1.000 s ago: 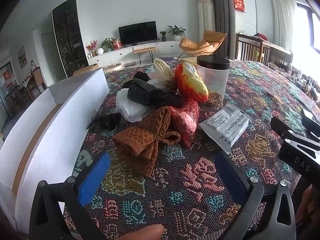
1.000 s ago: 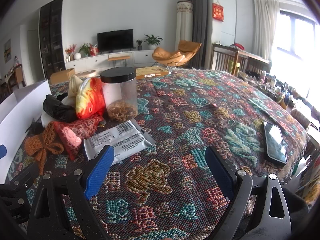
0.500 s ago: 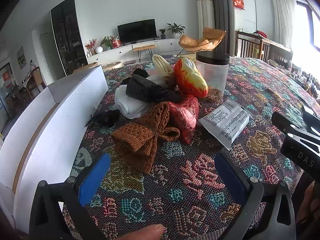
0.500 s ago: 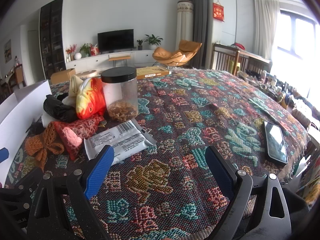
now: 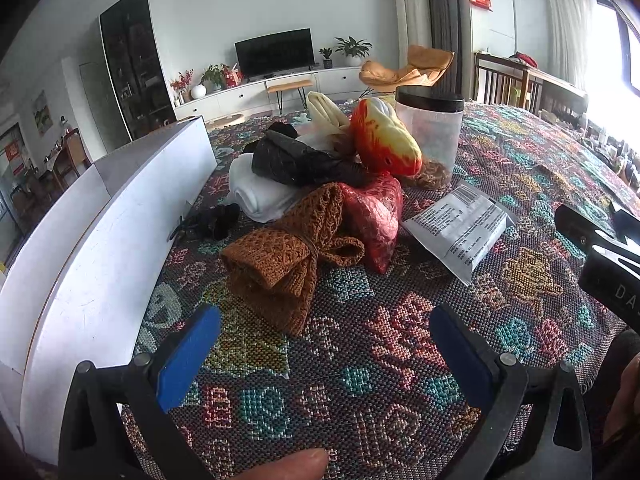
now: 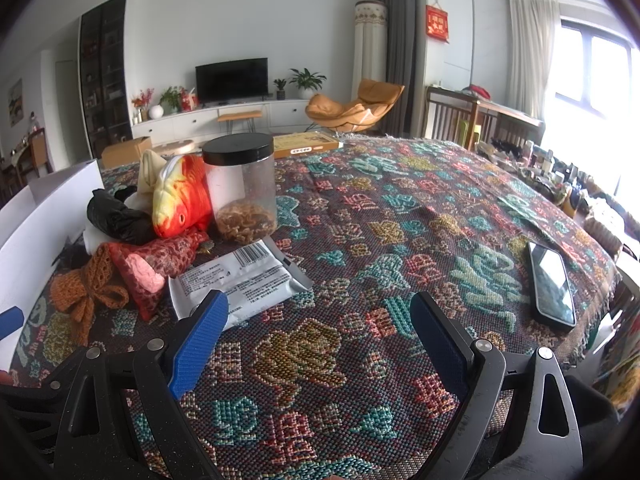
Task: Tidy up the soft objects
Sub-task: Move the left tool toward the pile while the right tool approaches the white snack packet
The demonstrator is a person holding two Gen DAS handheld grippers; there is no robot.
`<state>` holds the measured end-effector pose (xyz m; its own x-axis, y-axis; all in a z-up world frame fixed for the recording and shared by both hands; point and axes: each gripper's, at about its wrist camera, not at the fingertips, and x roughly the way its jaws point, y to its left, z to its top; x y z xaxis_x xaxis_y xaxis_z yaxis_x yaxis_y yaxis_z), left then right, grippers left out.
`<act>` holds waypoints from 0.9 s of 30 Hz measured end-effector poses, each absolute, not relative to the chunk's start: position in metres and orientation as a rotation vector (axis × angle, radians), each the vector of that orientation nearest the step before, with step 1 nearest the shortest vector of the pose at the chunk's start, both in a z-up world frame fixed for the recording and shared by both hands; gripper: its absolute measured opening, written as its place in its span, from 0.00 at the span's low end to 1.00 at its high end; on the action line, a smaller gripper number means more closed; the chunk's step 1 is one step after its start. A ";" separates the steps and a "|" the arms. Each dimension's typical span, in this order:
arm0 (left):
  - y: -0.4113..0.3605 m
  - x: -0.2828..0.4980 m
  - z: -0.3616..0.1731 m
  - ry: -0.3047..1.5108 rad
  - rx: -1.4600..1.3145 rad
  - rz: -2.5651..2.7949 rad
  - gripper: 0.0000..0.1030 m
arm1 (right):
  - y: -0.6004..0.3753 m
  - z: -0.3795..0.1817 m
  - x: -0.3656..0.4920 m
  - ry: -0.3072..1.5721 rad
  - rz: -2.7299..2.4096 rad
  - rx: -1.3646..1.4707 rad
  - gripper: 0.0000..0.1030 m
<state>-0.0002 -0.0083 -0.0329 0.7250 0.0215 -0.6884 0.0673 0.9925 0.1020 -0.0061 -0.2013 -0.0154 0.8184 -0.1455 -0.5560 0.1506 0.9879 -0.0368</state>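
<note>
A heap of soft things lies on the patterned tablecloth [image 5: 400,344]: a brown knitted bow [image 5: 280,260] [image 6: 86,292] in front, a red mesh pouch [image 5: 374,210] [image 6: 160,264], a black bag [image 5: 296,160], a folded white cloth [image 5: 256,194] and a red-yellow plush fish [image 5: 384,142] [image 6: 180,200]. My left gripper [image 5: 324,356] stands open just short of the brown bow, nothing between its blue pads. The right gripper [image 6: 320,334] is open too, low over the cloth, its left pad near a white snack packet [image 6: 240,280].
A long white box [image 5: 100,240] runs along the left of the heap. A clear jar with a black lid [image 6: 244,188] stands behind the fish. A phone [image 6: 552,284] lies near the right table edge. A flat yellow box [image 6: 306,144] sits at the far side.
The left gripper has crept forward toward the brown bow, which now looks a little nearer. The right gripper has hardly moved. Both stay open.
</note>
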 end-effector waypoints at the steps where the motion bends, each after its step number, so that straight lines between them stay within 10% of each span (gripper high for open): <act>1: -0.008 0.000 -0.034 0.763 0.123 -0.024 1.00 | -0.201 -0.015 -0.006 0.592 -0.158 0.009 0.91; 27: 0.012 0.029 -0.089 0.985 0.062 -0.017 1.00 | -0.203 -0.018 -0.005 0.595 -0.155 0.011 0.91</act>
